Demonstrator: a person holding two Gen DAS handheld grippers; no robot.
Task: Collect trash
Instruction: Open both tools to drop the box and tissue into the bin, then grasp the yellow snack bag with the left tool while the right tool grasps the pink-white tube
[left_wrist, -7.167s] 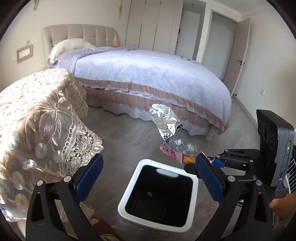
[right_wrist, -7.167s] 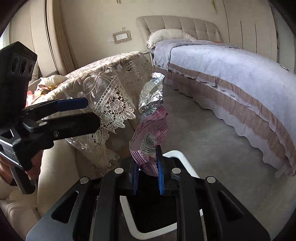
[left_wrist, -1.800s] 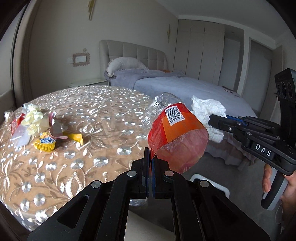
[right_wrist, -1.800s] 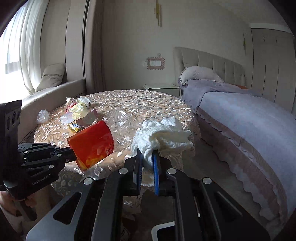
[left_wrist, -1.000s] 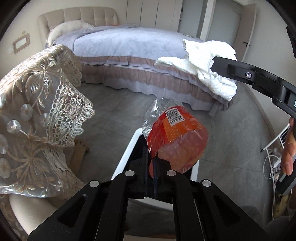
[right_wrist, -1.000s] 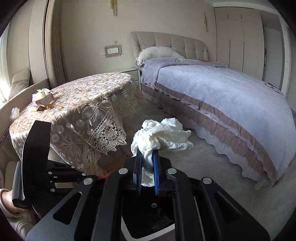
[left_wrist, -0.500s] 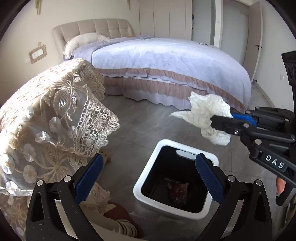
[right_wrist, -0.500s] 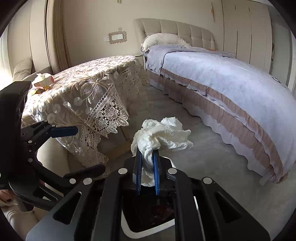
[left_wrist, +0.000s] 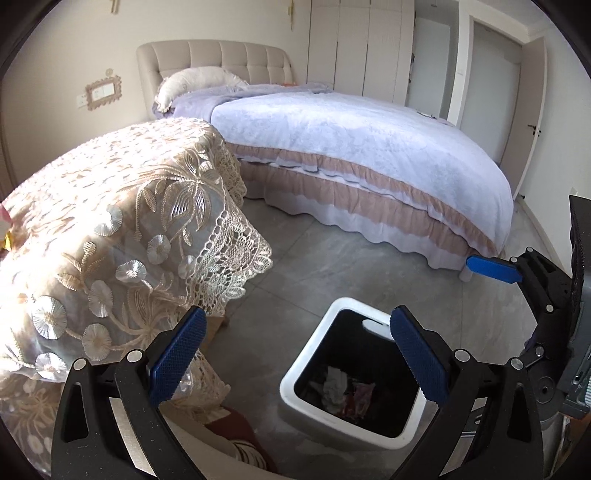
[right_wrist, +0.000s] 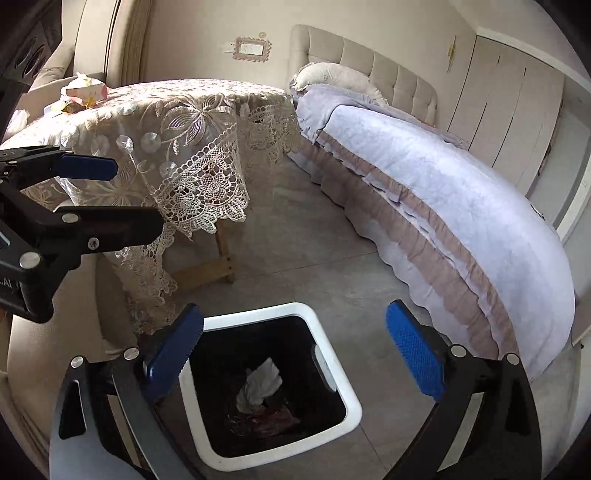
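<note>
A white square trash bin (left_wrist: 325, 325) with a black inside stands on the grey floor; it also shows in the right wrist view (right_wrist: 347, 384). A crumpled white tissue (right_wrist: 260, 384) lies in it on reddish wrappers (left_wrist: 356, 400). My left gripper (left_wrist: 295, 354) is open and empty above the bin's left side. My right gripper (right_wrist: 291, 350) is open and empty right above the bin. More trash (right_wrist: 83, 92) lies on the lace-covered round table (right_wrist: 166, 122).
The table's lace cloth (left_wrist: 122, 229) hangs just left of the bin. A large bed (left_wrist: 369, 147) with a lilac cover fills the far side. A beige sofa (right_wrist: 48, 332) is at the left. Grey floor lies between bin and bed.
My right gripper has opened and the white tissue has dropped into the bin. Before that, my left gripper opened and the orange wrapper went into the bin.
</note>
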